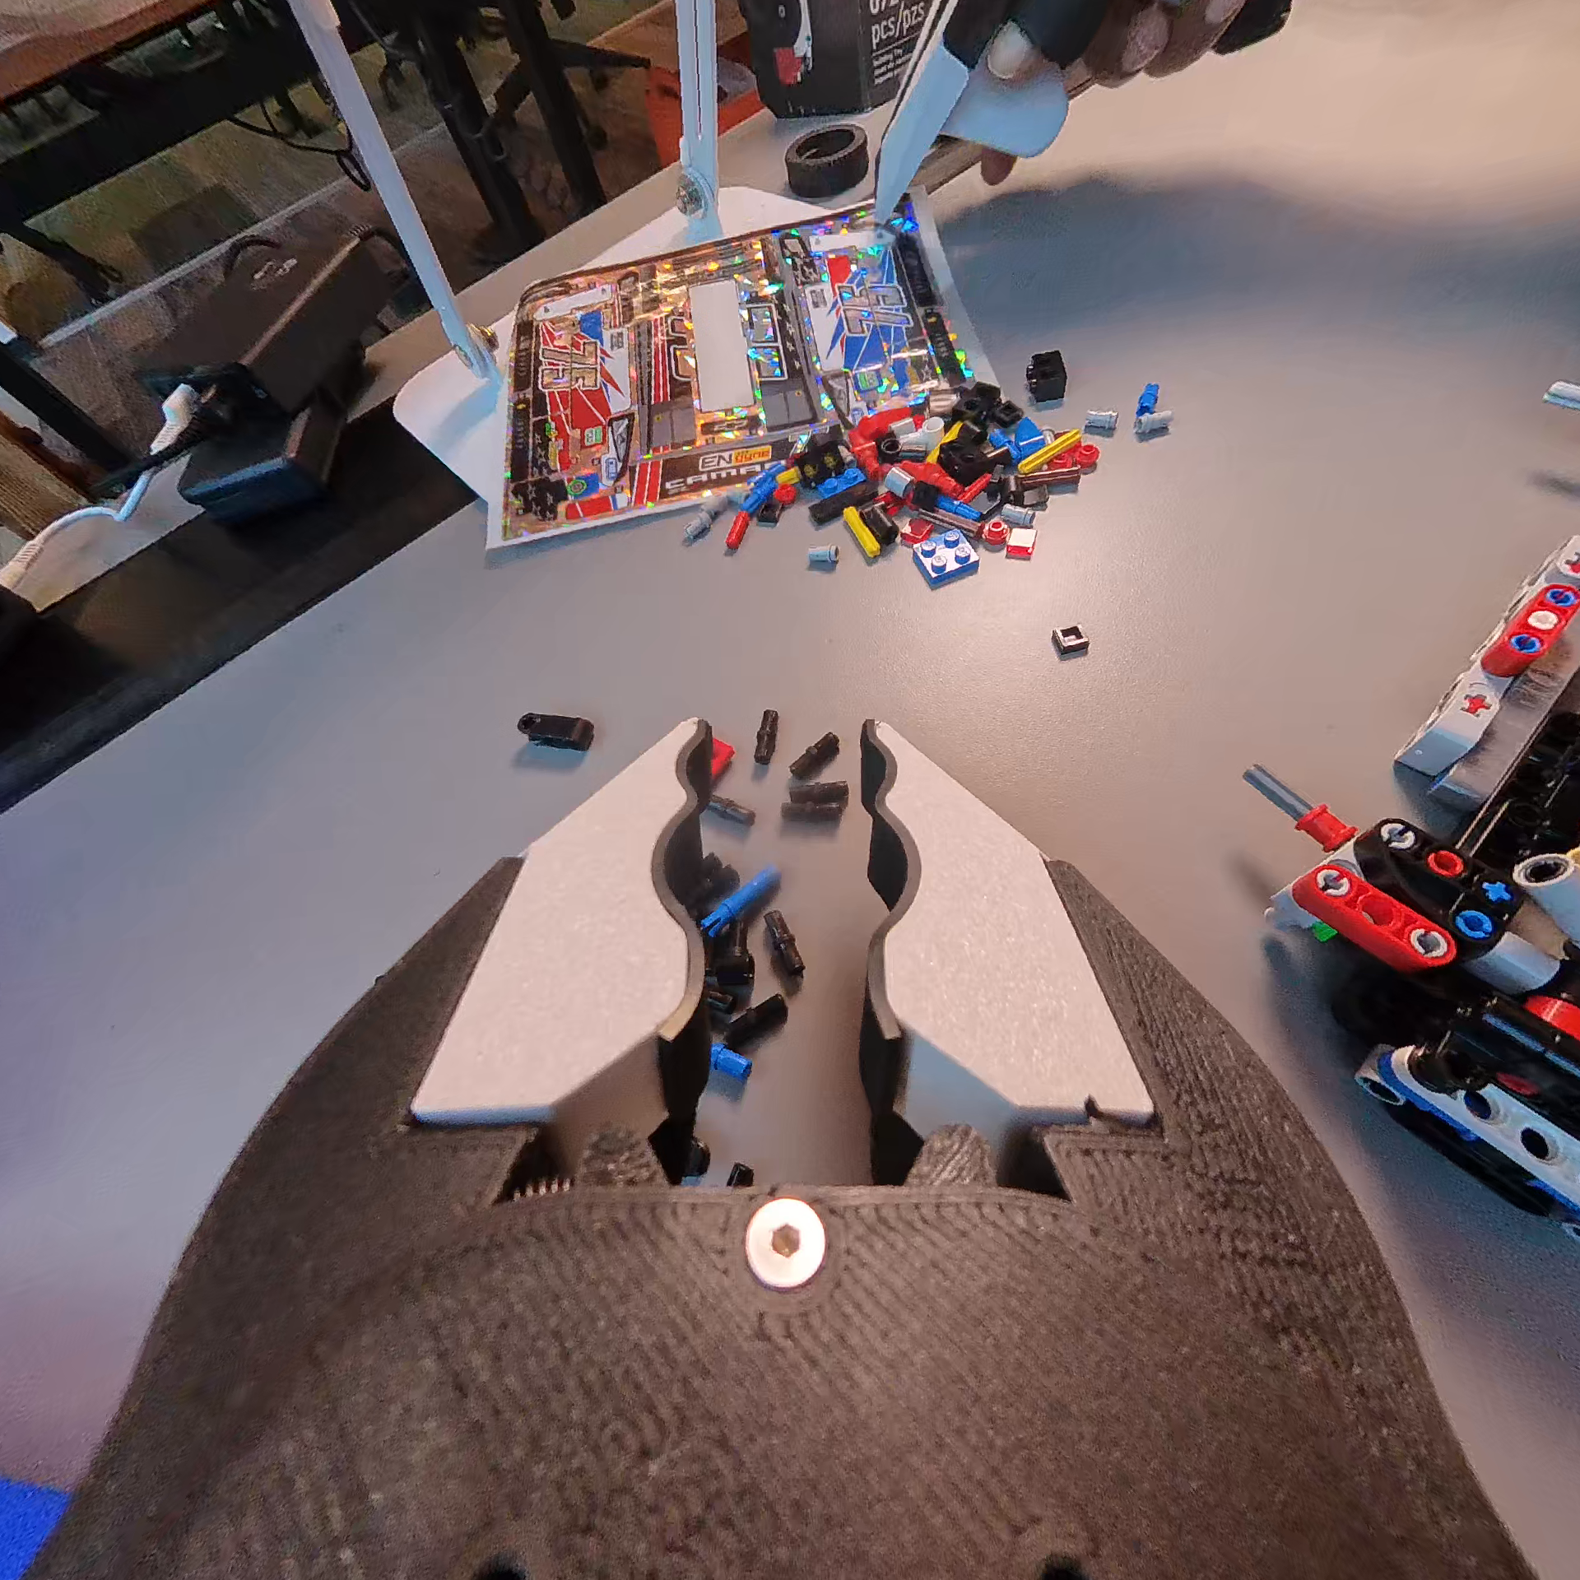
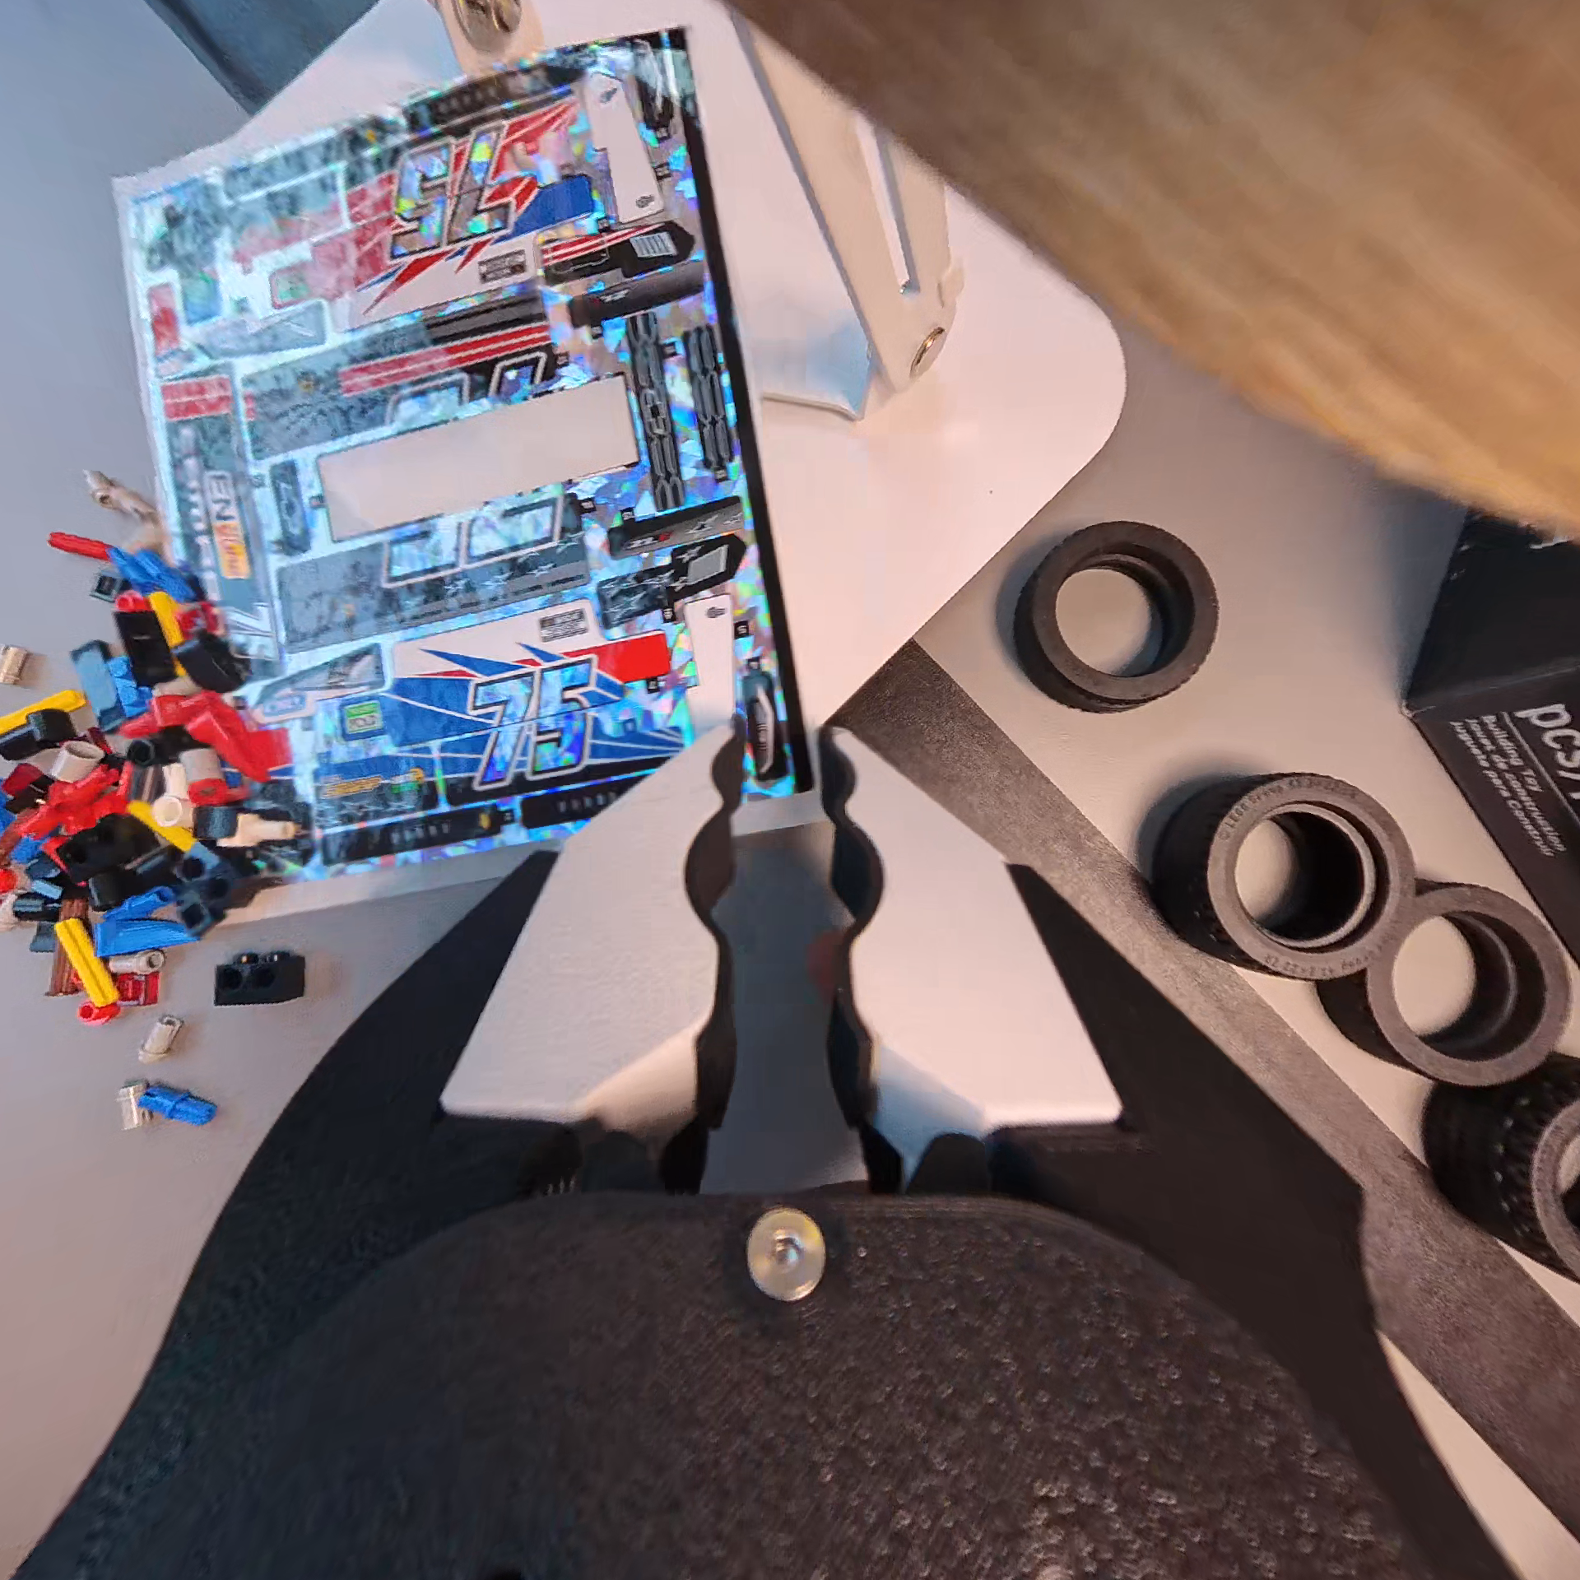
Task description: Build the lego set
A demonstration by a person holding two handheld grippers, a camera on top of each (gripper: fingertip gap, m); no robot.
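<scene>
left gripper [image 1: 785,735]: fingers spread wide above small black pins [image 1: 816,791] on the grey desk [image 1: 299,898] | holographic sticker sheet [image 2: 445,479]: beyond the pins, loose coloured brick pile [image 1: 932,470] at its corner | right gripper [image 2: 776,752]: fingers narrowed at the sheet's edge, grip unclear | black rubber tyres [image 2: 1116,616]: right of sheet

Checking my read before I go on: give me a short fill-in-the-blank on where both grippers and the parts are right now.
1. The right gripper has its tips at a corner of the holographic ____ sheet.
2. The left gripper is open above loose ____ pins.
3. The black rubber ____ lie right of the sheet.

Missing words: sticker; black; tyres
</scene>
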